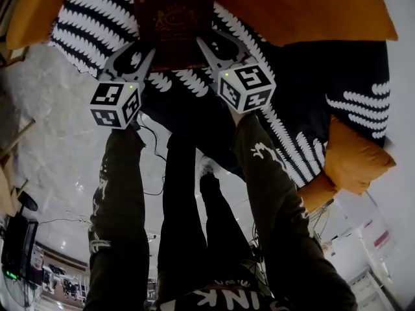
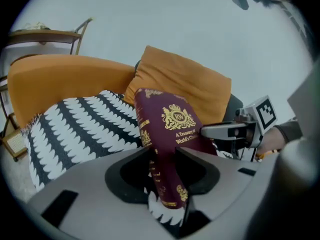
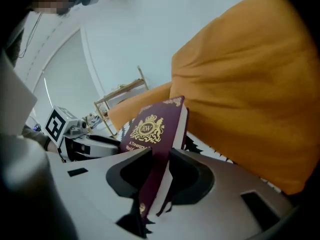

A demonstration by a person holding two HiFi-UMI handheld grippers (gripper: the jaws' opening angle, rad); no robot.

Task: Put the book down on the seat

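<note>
Both grippers are on the maroon book, one at each side. The left gripper has its fingers clenched on the spine end. The right gripper has its fingers grasping the other edge, cover on one side and pages on the other. The book is tilted, gold crest showing, over the black-and-white throw on the orange seat, close to the orange cushion. Whether it touches the throw, I can't tell.
</note>
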